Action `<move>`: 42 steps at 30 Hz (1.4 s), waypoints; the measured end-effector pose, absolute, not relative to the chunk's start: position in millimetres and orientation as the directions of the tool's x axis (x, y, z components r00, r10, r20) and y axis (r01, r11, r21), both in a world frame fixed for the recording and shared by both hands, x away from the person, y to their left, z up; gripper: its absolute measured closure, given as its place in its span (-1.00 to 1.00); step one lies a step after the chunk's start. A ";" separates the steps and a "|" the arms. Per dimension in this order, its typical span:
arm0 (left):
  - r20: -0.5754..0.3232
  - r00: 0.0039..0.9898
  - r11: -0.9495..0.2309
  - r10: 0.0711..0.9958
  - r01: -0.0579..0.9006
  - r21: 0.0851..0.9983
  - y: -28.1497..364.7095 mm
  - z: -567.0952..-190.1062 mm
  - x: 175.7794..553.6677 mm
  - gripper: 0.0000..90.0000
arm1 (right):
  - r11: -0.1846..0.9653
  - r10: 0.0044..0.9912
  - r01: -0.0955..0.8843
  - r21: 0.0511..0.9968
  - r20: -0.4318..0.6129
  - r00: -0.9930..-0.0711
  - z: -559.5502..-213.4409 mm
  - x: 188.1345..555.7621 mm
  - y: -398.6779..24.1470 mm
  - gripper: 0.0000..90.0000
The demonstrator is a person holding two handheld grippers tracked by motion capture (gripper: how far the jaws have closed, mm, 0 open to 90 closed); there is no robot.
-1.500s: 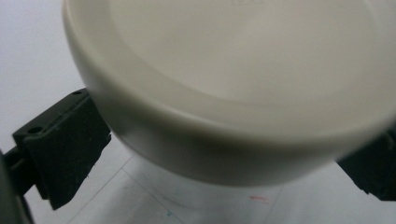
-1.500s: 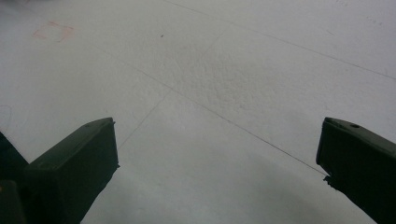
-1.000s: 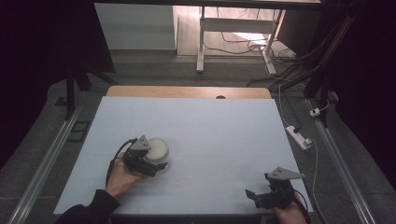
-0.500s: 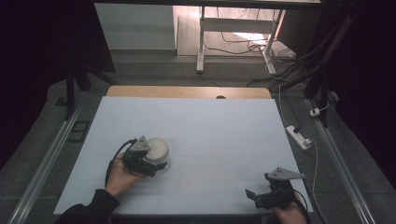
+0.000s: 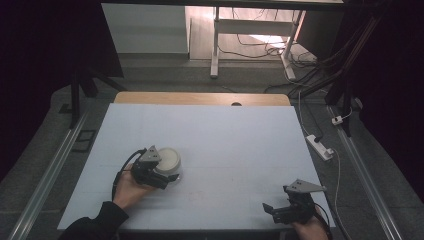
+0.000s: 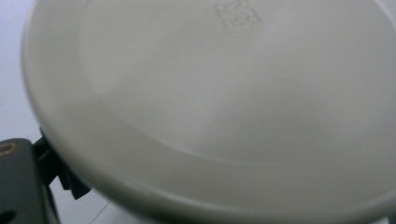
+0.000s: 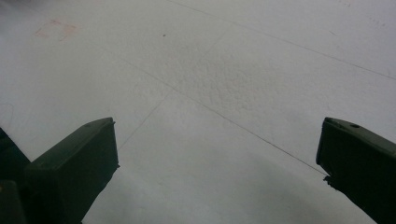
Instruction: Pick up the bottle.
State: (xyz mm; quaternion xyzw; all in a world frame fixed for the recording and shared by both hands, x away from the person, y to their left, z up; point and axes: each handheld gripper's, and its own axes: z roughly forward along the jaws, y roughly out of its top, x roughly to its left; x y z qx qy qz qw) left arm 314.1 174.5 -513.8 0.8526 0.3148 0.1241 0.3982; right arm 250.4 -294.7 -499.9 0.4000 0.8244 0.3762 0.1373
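Observation:
A white round dish [image 5: 169, 158] sits on the pale blue table [image 5: 240, 145] at the front left. My left gripper [image 5: 167, 171] lies right against its near side, held by a hand. In the left gripper view the dish [image 6: 224, 93] is very close, with an embossed mark near the top. One black fingertip [image 6: 65, 179] shows beside and under its rim at the lower left, so the jaws stand wide apart around the dish. My right gripper [image 5: 274, 212] rests at the front right, open over bare table [image 7: 217, 158].
A white power strip [image 5: 320, 146] lies on the floor past the table's right edge. A wooden strip [image 5: 200, 98] runs along the far edge. A metal rail [image 5: 50, 170] runs down the left side. Cables and a white stand are behind.

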 end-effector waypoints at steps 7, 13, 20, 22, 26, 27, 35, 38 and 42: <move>-0.045 0.766 -0.487 0.641 0.451 0.748 176.1 -510.8 315.0 -0.84 | 0.394 0.764 0.557 0.731 0.077 -0.641 -499.9 250.5 -294.9 -1.00; -0.043 0.772 -0.482 0.635 0.439 0.758 175.1 -501.2 312.6 -0.84 | 0.395 0.763 0.556 0.731 0.076 -0.642 -500.0 250.8 -295.1 -1.00; -0.049 0.787 -0.488 0.615 0.429 0.760 170.9 -488.8 312.4 -0.84 | 0.390 0.764 0.558 0.732 0.082 -0.641 -500.1 251.0 -295.4 -1.00; -0.046 0.792 -0.494 0.608 0.424 0.760 169.0 -485.3 312.4 -0.84 | 0.389 0.764 0.559 0.732 0.083 -0.640 -500.1 251.0 -295.5 -1.00; -0.034 0.802 -0.503 0.597 0.407 0.763 164.0 -478.8 311.3 -0.84 | 0.388 0.764 0.560 0.732 0.084 -0.640 -499.9 251.0 -295.8 -1.00; -0.031 0.804 -0.505 0.593 0.402 0.763 162.8 -477.2 311.2 -0.84 | 0.388 0.764 0.560 0.732 0.085 -0.640 -499.9 251.0 -295.9 -1.00; -0.018 0.820 -0.517 0.573 0.378 0.768 151.8 -465.8 314.1 -0.84 | 0.387 0.763 0.560 0.733 0.087 -0.641 -499.9 250.9 -296.0 -1.00; -0.019 0.822 -0.516 0.570 0.375 0.770 147.9 -462.1 316.1 -0.84 | 0.387 0.762 0.559 0.733 0.087 -0.641 -499.9 250.8 -296.2 -1.00; -0.015 0.828 -0.519 0.560 0.365 0.773 142.4 -457.7 318.0 -0.84 | 0.387 0.762 0.559 0.733 0.087 -0.642 -499.9 250.9 -296.1 -1.00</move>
